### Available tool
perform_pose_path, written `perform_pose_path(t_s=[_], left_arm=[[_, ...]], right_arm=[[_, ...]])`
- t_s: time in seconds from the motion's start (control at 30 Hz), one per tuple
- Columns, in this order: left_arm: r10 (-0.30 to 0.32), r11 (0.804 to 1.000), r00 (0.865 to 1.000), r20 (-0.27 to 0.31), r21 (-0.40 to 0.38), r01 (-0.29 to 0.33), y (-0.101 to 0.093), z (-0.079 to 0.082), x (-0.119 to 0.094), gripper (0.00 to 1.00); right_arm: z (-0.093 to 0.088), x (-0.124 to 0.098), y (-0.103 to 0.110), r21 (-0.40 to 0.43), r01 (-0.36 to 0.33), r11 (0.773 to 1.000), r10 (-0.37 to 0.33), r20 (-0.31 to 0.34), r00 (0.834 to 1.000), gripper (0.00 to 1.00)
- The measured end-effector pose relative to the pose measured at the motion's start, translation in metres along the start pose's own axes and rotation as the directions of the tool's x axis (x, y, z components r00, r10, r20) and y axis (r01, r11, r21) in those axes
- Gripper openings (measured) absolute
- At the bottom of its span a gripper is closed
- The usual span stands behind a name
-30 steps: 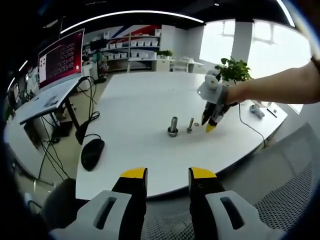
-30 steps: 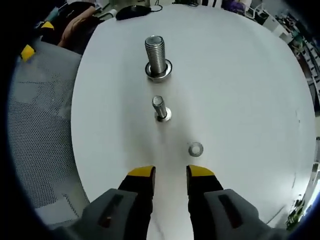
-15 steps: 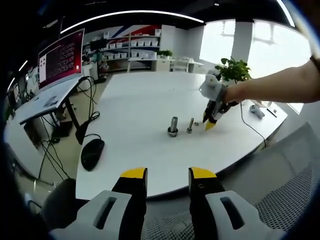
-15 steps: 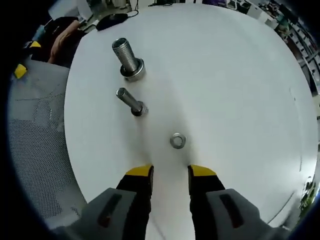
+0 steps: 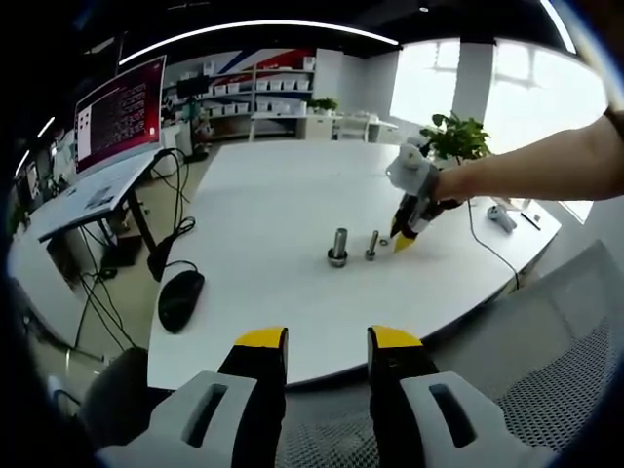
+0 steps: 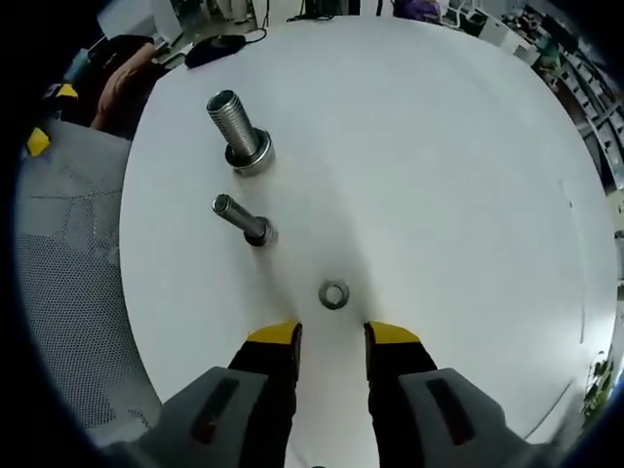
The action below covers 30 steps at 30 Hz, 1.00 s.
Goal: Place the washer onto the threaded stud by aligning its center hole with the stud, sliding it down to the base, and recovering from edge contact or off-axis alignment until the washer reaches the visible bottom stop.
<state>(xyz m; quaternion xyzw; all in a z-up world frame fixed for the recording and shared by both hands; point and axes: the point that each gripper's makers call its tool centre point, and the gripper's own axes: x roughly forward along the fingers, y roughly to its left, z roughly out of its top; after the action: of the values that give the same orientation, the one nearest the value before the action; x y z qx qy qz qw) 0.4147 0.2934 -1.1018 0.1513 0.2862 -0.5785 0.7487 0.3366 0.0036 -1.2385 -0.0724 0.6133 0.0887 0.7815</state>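
- Since a second ago, the right claw (image 6: pixel 331 336) has closed in on the washer (image 6: pixel 334 293), which sat off to the right of its tips and now lies just ahead of them, nearly centred; the left gripper view has hardly shifted.
- Washer: a small flat metal ring lying flat on the white worktop (image 6: pixel 448 175), untouched, just beside the thinner stud (image 6: pixel 242 218) and apart from the thicker bolt (image 6: pixel 237 132) (which already carries a collar or nut at its base).
- Handling, as I judge it: light, rigid and not fragile, but thin and smooth on a slick surface, so it is likely to skate away or lie too flat to pinch.
- Where to hold: across the outer rim at two opposite points, leaving the centre hole free for the stud; tipping one edge up first may be needed.
- Right claw: yellow-tipped jaws parted, nothing between them, poised low over the washer; the left gripper view shows it (image 5: pixel 402 236) beside both studs, held in a person's hand.
- Left claw (image 5: pixel 330 341): jaws parted and empty, held back off the near edge of the worktop, well apart from the parts.
- Further out: a computer mouse (image 5: pixel 180 297) lies on the worktop's left side, and a mesh chair (image 6: pixel 68 283) stands alongside.
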Motion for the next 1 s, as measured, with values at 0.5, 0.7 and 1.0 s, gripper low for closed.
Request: perform_pose_path(t_s=[0.5, 0.7, 1.0], left_arm=[[0.003, 1.0, 1.0, -0.002, 0.0, -0.003, 0.0, -0.001, 0.0, 0.31], [0.004, 1.0, 1.0, -0.001, 0.0, -0.004, 0.0, 0.0, 0.0, 0.31], [0.005, 1.0, 1.0, 0.0, -0.002, -0.005, 0.001, -0.001, 0.0, 0.31]], right_arm=[[0.017, 0.005, 0.003, -0.107, -0.011, 0.994, 0.01, -0.009, 1.0, 0.24], [0.017, 0.005, 0.001, -0.11, -0.018, 0.994, 0.017, -0.011, 1.0, 0.22], [0.018, 0.005, 0.005, -0.162, -0.022, 0.987, 0.014, -0.052, 0.999, 0.21]])
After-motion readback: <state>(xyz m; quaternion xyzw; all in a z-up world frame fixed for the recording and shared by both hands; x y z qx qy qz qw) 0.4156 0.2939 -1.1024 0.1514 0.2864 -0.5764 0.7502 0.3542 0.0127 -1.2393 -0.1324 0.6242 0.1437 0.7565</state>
